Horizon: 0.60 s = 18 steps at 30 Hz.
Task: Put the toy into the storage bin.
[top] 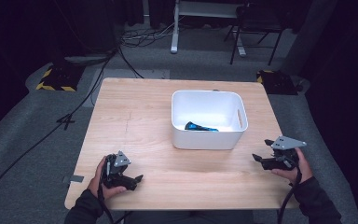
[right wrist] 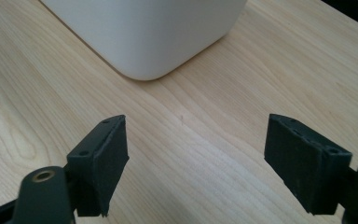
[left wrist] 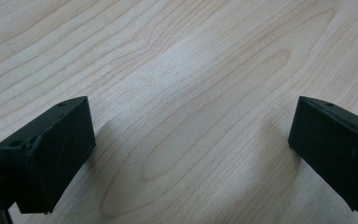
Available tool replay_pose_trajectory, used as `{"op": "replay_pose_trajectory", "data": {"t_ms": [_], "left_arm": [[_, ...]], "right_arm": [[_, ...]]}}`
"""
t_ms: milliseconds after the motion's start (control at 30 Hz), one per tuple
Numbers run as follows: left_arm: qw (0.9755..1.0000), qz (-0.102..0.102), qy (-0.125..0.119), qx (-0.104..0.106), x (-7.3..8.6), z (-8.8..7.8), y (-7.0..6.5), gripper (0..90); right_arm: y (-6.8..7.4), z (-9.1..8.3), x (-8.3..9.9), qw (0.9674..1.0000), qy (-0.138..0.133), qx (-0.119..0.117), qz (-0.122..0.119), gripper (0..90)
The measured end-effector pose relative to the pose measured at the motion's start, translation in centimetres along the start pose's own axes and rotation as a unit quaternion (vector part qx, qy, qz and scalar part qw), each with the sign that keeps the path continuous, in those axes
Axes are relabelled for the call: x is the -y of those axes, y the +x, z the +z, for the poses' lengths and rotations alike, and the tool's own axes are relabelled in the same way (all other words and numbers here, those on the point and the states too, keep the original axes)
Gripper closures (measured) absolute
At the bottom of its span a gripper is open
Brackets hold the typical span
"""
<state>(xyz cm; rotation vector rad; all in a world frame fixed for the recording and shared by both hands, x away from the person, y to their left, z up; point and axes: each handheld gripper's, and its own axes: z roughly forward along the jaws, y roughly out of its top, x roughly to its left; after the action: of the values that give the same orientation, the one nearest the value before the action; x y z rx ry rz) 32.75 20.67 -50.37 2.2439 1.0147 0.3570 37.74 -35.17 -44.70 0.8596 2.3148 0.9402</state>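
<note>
While a blue and black object (top: 200, 126) lies inside the white bin (top: 208, 138) on the wooden table (top: 140, 116), both tools sit apart from it. Right of the bin's near corner, the right gripper (top: 259, 150) has its jaws spread with nothing between. Well left of the bin, the left gripper (top: 137, 178) gapes wide, empty.

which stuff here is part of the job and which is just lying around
Part of the job:
- white bin on the table
- blue and black item inside the bin
- left gripper, jaws open and empty
- right gripper, jaws open and empty

Just lying about:
- cables on the floor
- black chair behind the table
</note>
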Motion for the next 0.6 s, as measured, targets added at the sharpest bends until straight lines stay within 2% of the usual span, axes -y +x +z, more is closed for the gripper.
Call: {"op": "replay_pose_trajectory", "data": {"t_ms": [433, 600], "left_arm": [[1.0000, 0.000, 0.000, 0.000, 0.0, 0.0, 0.0, 0.6], [1.0000, 0.000, 0.000, 0.000, 0.0, 0.0, 0.0, 0.6]], "right_arm": [[-0.2, 0.3, 2.1, 0.9997, 0.020, -0.005, 0.010, 22.1], [-0.3, 0.3, 3.0, 0.9995, 0.024, -0.005, 0.021, 22.1]]}}
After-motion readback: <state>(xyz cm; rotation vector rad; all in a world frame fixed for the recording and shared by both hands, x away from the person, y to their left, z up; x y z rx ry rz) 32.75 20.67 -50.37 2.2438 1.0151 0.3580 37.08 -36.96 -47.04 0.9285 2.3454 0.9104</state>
